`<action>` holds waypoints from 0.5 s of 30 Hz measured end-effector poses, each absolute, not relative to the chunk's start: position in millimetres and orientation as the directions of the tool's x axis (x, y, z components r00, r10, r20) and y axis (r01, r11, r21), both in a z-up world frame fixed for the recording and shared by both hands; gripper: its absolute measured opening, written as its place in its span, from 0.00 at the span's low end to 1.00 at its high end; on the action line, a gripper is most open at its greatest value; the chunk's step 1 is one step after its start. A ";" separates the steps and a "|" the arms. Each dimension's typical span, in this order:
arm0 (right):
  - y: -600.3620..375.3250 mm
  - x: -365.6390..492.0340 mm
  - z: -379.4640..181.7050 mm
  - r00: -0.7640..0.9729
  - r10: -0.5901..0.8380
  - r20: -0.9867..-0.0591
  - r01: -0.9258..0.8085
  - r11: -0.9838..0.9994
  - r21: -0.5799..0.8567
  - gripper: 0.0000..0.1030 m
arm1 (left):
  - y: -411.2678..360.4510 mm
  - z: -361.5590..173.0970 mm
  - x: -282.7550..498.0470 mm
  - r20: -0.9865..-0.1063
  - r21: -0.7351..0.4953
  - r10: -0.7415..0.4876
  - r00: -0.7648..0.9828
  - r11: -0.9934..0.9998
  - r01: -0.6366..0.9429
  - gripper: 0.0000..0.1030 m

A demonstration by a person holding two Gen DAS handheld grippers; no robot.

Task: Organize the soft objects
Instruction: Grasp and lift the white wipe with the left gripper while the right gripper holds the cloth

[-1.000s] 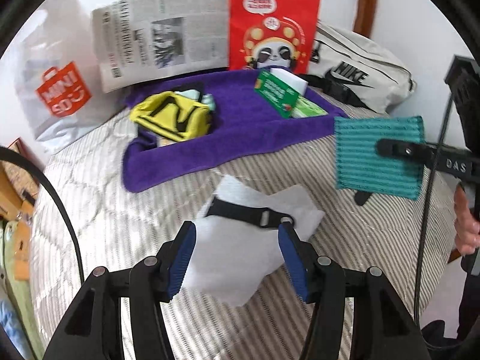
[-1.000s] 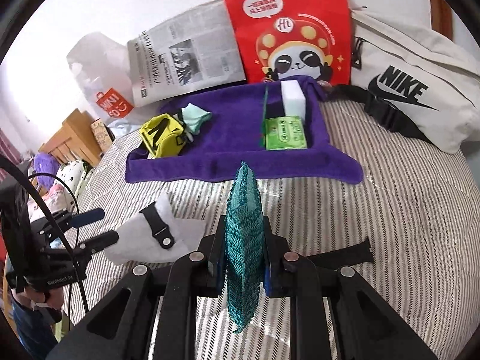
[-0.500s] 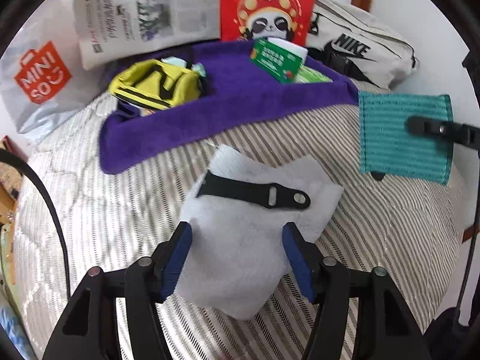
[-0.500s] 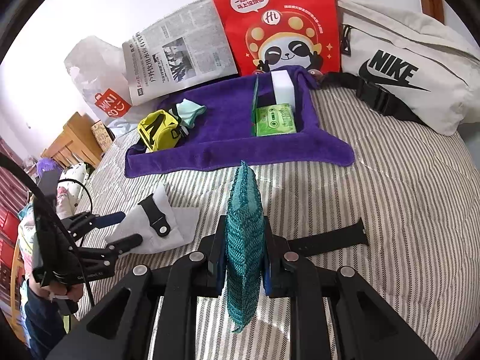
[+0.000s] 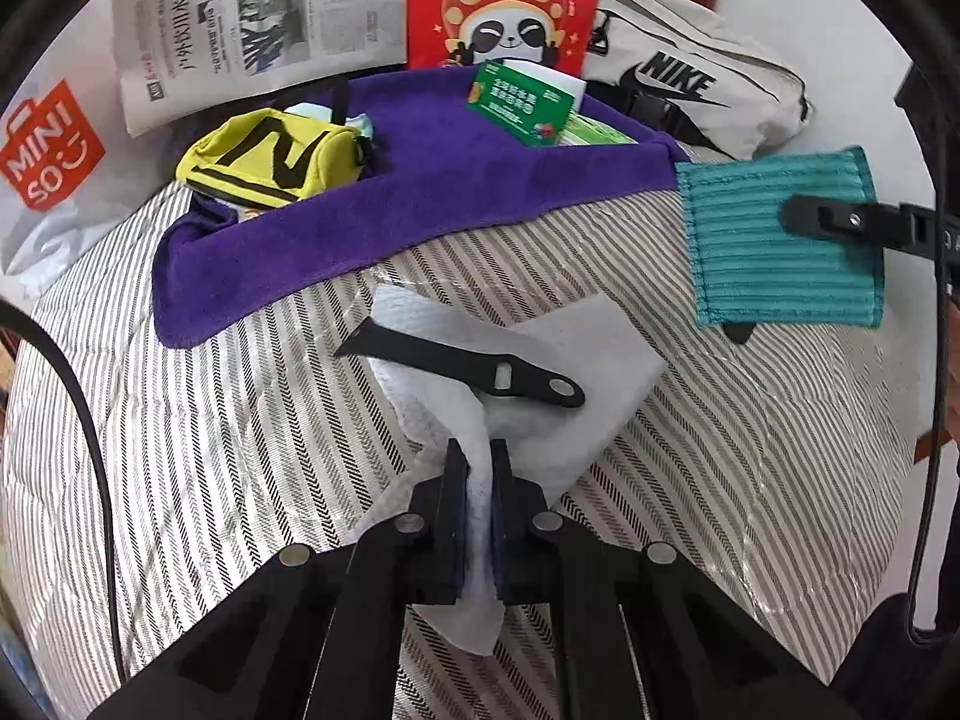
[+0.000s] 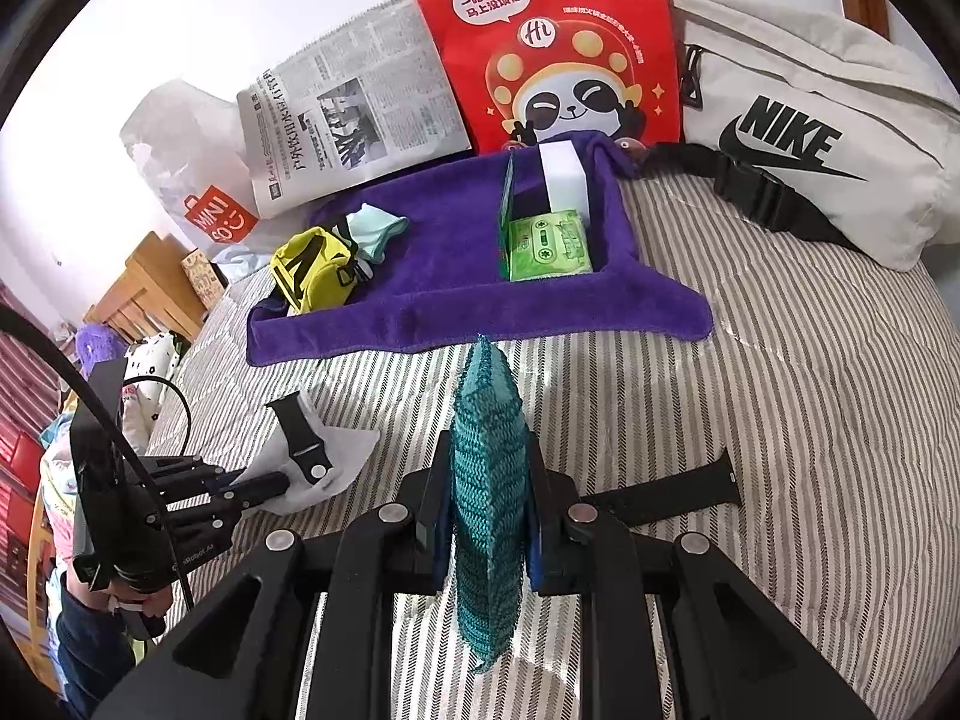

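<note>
My left gripper (image 5: 478,468) is shut on the near edge of a white cloth (image 5: 564,360) that lies on the striped bed; it also shows in the right wrist view (image 6: 345,450). A black watch strap (image 5: 468,369) lies on top of the cloth. My right gripper (image 6: 487,474) is shut on a teal knitted cloth (image 6: 486,516) and holds it upright above the bed; the left wrist view shows it at the right (image 5: 780,240). A purple towel (image 6: 456,276) lies spread at the back with a yellow pouch (image 6: 309,270) and green packets (image 6: 546,243) on it.
A second black strap (image 6: 678,492) lies on the bed behind my right gripper. A newspaper (image 6: 348,114), a red panda bag (image 6: 552,48), a white Nike bag (image 6: 828,126) and a Miniso bag (image 5: 48,144) stand along the back wall. Wooden furniture (image 6: 150,294) is at the left.
My left gripper has moved down onto the white cloth and closed on its near edge, bunching it. My right gripper still holds the teal cloth, little moved.
</note>
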State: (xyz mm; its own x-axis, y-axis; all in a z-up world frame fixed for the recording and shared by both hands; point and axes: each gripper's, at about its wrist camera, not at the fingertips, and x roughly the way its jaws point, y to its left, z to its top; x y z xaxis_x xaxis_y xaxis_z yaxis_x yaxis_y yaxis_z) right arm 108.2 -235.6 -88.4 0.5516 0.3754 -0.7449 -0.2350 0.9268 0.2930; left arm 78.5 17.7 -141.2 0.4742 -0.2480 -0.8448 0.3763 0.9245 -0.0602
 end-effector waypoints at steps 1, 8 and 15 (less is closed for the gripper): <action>-235.3 108.2 -88.2 0.551 0.376 -0.745 -0.236 0.927 0.293 0.18 | 18.2 -140.4 77.5 -0.846 -0.071 -0.257 0.467 0.922 0.380 0.06; -233.9 108.1 -87.4 0.552 0.378 -0.743 -0.239 0.926 0.294 0.18 | 24.0 -119.8 70.1 -0.816 -0.105 -0.295 0.498 0.921 0.374 0.06; -228.6 110.1 -84.7 0.546 0.388 -0.742 -0.253 0.921 0.295 0.18 | 27.2 -99.9 73.7 -0.782 -0.135 -0.334 0.525 0.915 0.381 0.06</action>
State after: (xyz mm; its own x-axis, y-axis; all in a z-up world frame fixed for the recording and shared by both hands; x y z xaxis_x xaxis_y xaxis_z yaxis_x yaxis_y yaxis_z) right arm 110.1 -228.6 -84.7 0.5464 0.3880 -0.7422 -0.2531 0.9213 0.2953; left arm 73.7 27.2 -99.9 0.5254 -0.3343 -0.7824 0.3813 0.9146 -0.1348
